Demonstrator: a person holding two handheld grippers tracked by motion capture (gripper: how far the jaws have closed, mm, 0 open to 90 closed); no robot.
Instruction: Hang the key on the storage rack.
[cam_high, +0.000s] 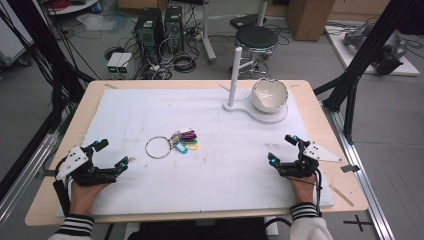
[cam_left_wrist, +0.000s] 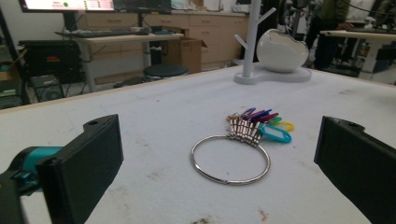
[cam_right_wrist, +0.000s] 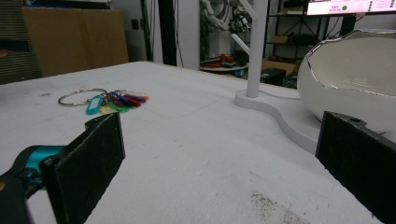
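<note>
Key ring (cam_high: 159, 147) with coloured tags (cam_high: 187, 140) lies flat on the white mat (cam_high: 225, 170) mid-bench, left of centre, ahead of my left gripper (cam_high: 114, 155). Both my left and right gripper (cam_high: 281, 148) rest near the front edge, well apart, jaws wide and holding nothing. Farther back I see the white stand (cam_high: 235, 75) with its egg-shaped bowl (cam_high: 269, 95).

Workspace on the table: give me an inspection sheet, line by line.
Surface: white mat on a light wooden table, faint dirt marks.
Job's things: large metal key ring with coloured plastic tags, lying flat, untouched.
Clutter: white branched stand with egg-shaped white bowl at the far right.
Grippers: left gripper and right gripper both open, empty, resting near the front edge.
Cables: black cable along the right wrist.
Surroundings: black stool, computer towers, floor cables.
</note>
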